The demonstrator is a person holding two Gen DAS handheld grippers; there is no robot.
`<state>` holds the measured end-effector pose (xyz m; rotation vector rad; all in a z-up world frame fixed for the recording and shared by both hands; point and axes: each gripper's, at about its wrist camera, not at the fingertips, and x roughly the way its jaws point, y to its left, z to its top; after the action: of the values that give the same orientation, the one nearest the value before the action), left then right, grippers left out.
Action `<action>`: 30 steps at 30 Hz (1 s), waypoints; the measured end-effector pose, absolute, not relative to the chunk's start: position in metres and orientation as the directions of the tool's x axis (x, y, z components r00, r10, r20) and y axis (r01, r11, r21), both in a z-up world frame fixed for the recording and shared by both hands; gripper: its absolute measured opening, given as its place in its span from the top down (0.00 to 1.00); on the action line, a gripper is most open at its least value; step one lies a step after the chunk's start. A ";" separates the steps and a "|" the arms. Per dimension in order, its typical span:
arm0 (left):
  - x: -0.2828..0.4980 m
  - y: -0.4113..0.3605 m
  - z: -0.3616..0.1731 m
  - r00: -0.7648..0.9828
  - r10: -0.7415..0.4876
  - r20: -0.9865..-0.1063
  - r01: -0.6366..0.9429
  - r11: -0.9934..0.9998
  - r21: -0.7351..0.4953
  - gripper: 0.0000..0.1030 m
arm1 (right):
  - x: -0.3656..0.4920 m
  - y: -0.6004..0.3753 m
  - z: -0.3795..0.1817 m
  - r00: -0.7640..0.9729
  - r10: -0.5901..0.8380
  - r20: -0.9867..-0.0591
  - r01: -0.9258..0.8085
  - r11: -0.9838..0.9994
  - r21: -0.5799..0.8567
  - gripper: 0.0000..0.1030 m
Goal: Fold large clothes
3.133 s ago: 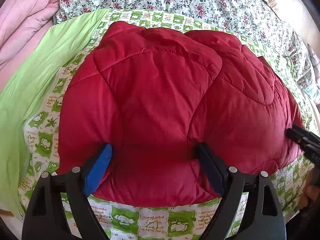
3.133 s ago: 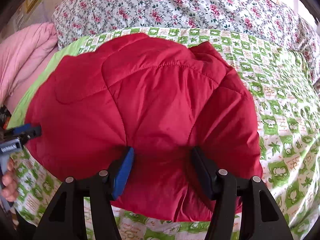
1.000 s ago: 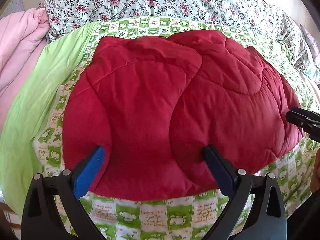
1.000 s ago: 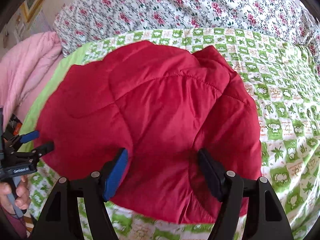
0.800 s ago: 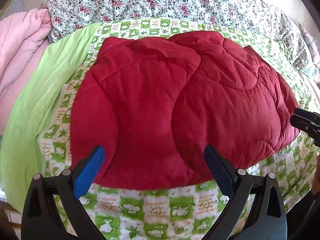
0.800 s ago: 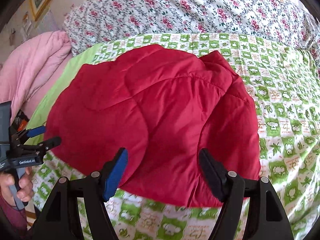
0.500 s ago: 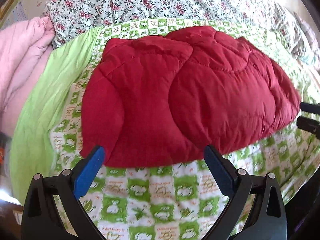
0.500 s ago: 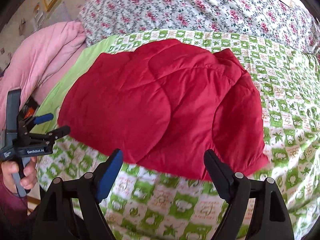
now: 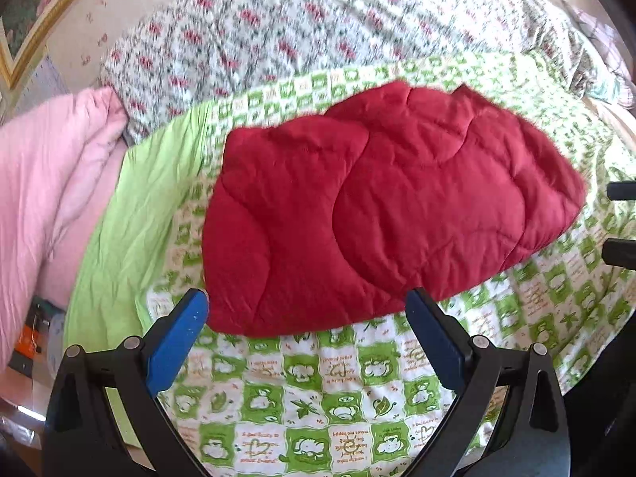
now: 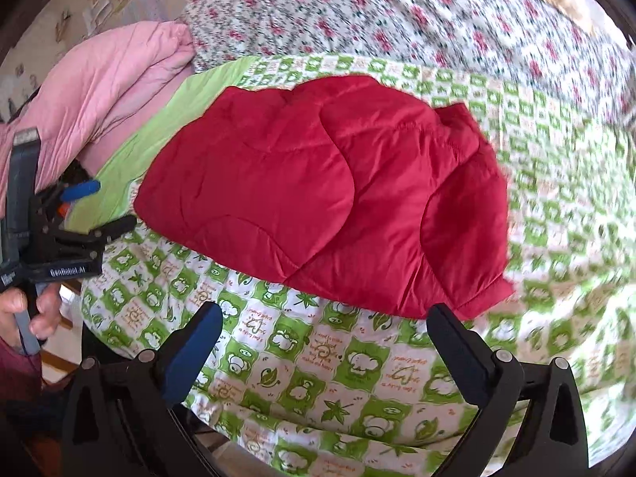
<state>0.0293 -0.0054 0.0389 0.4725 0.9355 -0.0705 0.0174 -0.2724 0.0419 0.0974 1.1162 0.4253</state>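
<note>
A red quilted padded garment (image 9: 377, 206) lies folded into a compact bundle on a green-and-white patterned blanket (image 9: 318, 409). My left gripper (image 9: 306, 314) hangs open above the blanket, just off the bundle's near edge, with nothing between its fingers. In the right wrist view the same red bundle (image 10: 330, 190) lies beyond my right gripper (image 10: 324, 316), whose jaws are still opening, wide apart and holding nothing. My left gripper (image 10: 103, 208) also shows at that view's left edge, held by a hand (image 10: 31, 310). The right gripper's dark fingertips (image 9: 620, 252) peek in at the left wrist view's right edge.
A pink quilt (image 9: 43, 183) is piled at the left, beside a plain light-green sheet (image 9: 139, 214). A floral bedspread (image 9: 318, 31) covers the far part of the bed. The blanket's near edge (image 10: 278, 433) drops off toward the floor.
Both grippers have let go of the red bundle, pulled back and risen. The bundle now lies free, farther from the fingers. The right jaws have spread wider.
</note>
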 end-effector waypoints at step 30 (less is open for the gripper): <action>0.075 -0.013 0.031 0.587 0.164 -0.792 0.245 0.897 0.367 0.00 | 0.072 -0.254 0.028 0.343 0.363 -0.867 -0.323 0.912 0.254 0.00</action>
<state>0.0750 -0.0134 0.0314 0.4728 0.9513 -0.0493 0.0719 -0.2537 0.0278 0.0397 1.1369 0.4455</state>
